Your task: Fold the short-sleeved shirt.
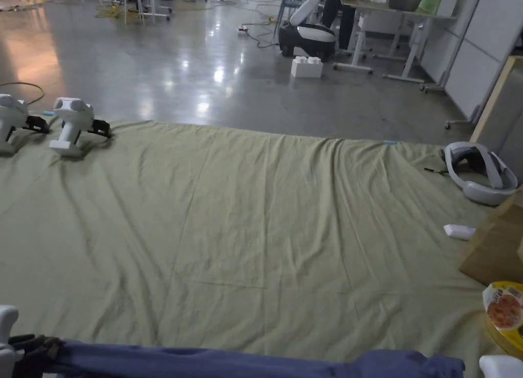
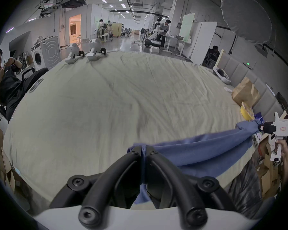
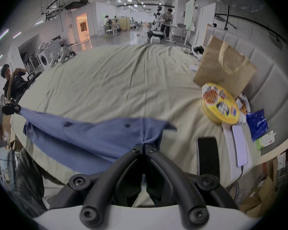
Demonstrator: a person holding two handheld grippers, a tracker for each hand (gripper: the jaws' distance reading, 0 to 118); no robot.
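Observation:
A blue short-sleeved shirt (image 1: pixel 230 362) hangs stretched in a band along the near edge of the pale green sheet (image 1: pixel 255 215). My left gripper (image 2: pixel 144 149) is shut on the shirt's (image 2: pixel 198 148) left end, with blue cloth pinched between its black jaws. My right gripper (image 3: pixel 144 144) is shut on the shirt's (image 3: pixel 90 137) right end. In the left gripper view the right gripper (image 2: pixel 263 127) holds the far end; in the right gripper view the left gripper (image 3: pixel 12 109) does the same. In the head view the left gripper (image 1: pixel 25 346) sits at the bottom left corner.
Two spare white grippers (image 1: pixel 71 126) lie at the sheet's far left. A white headset (image 1: pixel 480 172), a brown paper bag (image 1: pixel 493 246), a yellow round tin (image 1: pixel 505 312) and a phone (image 3: pixel 239 144) crowd the right side. A person (image 2: pixel 5 84) sits at the left.

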